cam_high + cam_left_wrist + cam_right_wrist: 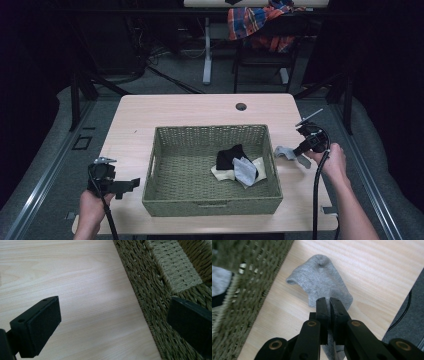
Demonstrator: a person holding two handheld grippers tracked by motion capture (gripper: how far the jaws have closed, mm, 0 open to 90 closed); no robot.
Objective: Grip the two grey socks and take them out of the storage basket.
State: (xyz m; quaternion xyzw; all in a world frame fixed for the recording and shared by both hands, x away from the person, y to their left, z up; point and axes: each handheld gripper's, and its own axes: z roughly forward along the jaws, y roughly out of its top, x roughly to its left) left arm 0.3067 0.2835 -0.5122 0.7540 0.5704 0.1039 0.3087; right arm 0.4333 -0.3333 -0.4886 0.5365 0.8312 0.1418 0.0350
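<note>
A grey sock hangs from my right gripper, whose jaws are shut on its middle; its toe end rests on the table just right of the woven basket. From above, the grey sock lies beside the basket's right wall with my right gripper over it. Inside the basket lie a black sock, a grey sock and a cream sock. My left gripper stands open near the basket's left front corner, nothing between its jaws.
The light wooden table has a cable hole at the back. Behind it stand a desk leg and a chair with a plaid shirt. Grey floor shows past the table's right edge.
</note>
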